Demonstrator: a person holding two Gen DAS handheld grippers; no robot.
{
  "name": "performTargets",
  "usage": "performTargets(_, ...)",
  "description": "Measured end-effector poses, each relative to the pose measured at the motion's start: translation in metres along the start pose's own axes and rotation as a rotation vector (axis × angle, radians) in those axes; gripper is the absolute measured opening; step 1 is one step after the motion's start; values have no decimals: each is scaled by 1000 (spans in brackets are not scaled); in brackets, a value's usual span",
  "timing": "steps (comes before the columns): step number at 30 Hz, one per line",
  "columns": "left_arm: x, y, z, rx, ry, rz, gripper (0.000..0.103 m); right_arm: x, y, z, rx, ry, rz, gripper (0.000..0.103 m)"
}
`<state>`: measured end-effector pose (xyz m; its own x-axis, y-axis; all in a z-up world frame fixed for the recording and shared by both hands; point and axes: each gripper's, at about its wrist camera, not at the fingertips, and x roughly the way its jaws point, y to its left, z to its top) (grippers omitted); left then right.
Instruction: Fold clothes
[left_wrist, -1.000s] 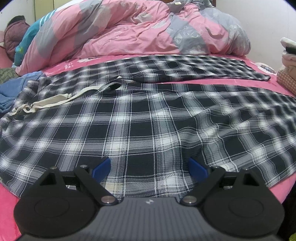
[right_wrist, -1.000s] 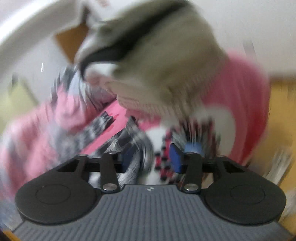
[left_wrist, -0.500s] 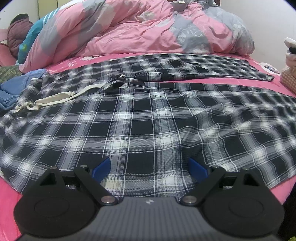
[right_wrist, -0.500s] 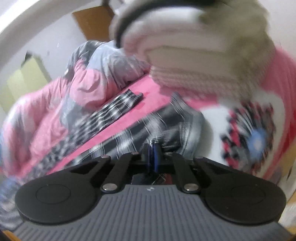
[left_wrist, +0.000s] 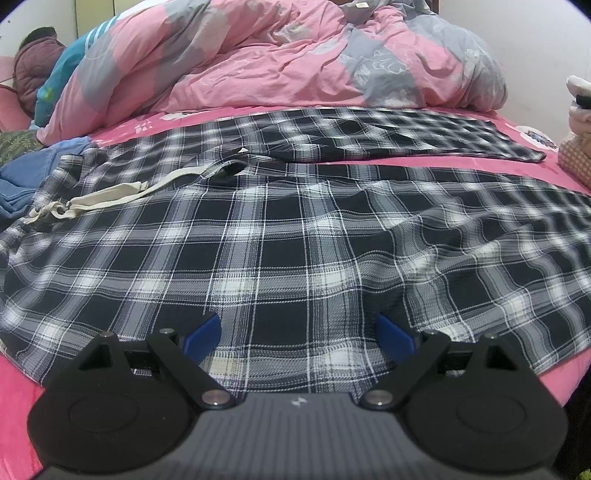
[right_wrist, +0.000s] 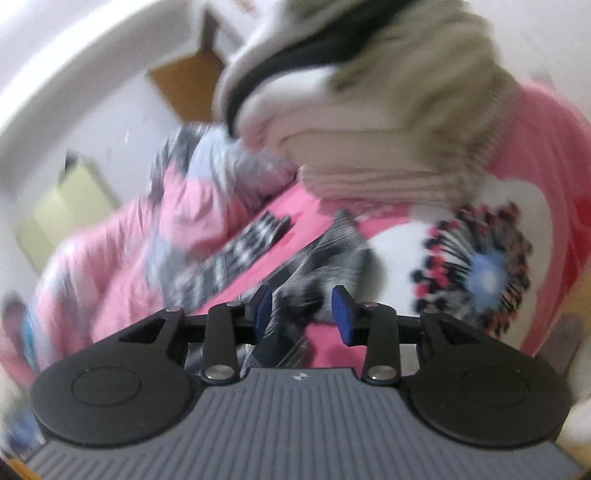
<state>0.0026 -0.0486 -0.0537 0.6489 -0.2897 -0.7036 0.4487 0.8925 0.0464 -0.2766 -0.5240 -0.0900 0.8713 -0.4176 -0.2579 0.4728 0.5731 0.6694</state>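
A black-and-white plaid shirt lies spread flat over the pink bed sheet, one sleeve stretched out toward the far right. My left gripper hovers over the shirt's near hem, wide open, with nothing between its blue pads. The right wrist view is blurred by motion. There my right gripper is at a bunched corner of the plaid cloth. Its jaws are opening and the pads stand apart. The cloth lies beneath and beyond them, not pinched.
A heaped pink and grey duvet fills the back of the bed. A cream strap lies across the shirt's left side, beside blue clothing. A stack of folded clothes looms close ahead of the right gripper.
The right gripper's pads, pressed together half a second ago, now stand apart, and its view has swung and blurred. The left gripper and the shirt have not moved.
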Motion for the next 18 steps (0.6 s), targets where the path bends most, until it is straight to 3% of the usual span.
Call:
performTargets(3,0,-2,0,-1,-1,2,92,6,-23,3,114,-13,-6,35)
performTargets(7,0,-2,0,-1,-2,4,92,30,-25,2,104,34,-10,33)
performTargets(9,0,-3,0,-1,-3,6,92,41,-20,0,65,47,-25,25)
performTargets(11,0,-4,-1,-2,-3,6,92,47,-16,0,35,46,-49,4)
performTargets(12,0,-5,-1,-2,-3,7,92,48,-16,1,30,44,-56,2)
performTargets(18,1,-4,-1,1,2,2,92,4,-1,35,-77,-35,-123,1)
